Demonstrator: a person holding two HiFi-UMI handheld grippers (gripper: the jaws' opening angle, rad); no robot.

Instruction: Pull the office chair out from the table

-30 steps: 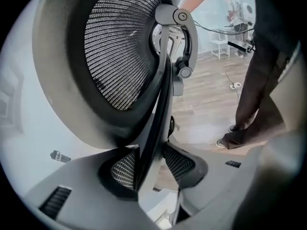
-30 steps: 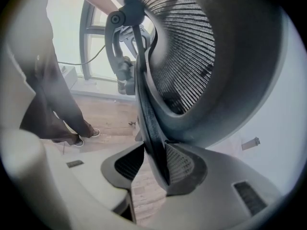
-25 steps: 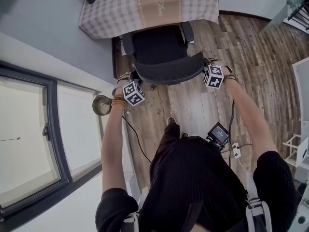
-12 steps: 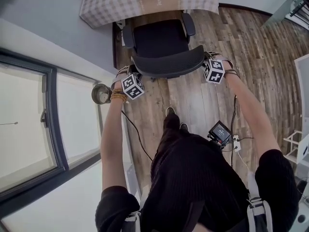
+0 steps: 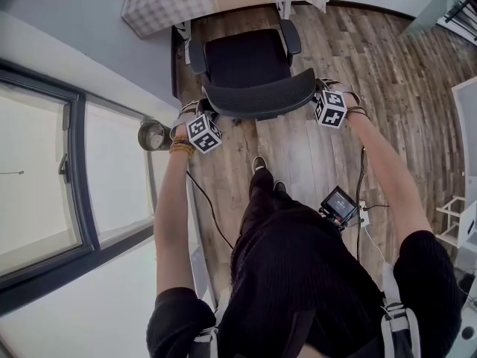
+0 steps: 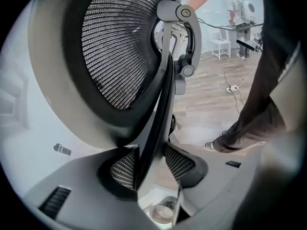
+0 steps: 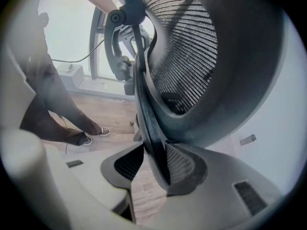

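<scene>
Black mesh-back office chair (image 5: pixel 257 95) is standing on wood-plank floor (image 5: pixel 373 66), close in front of table w/ checked cloth (image 5: pixel 164 10) at top of head view, backrest facing the person. L gripper (image 6: pixel 149 164) & R gripper (image 7: pixel 156 164) are clamping opposite side rims of the backrest, jaws staying partway apart w/ thin black frame edge btwn pads. Round metal container (image 5: pixel 153 134) is sitting by window wall, near L gripper.
</scene>
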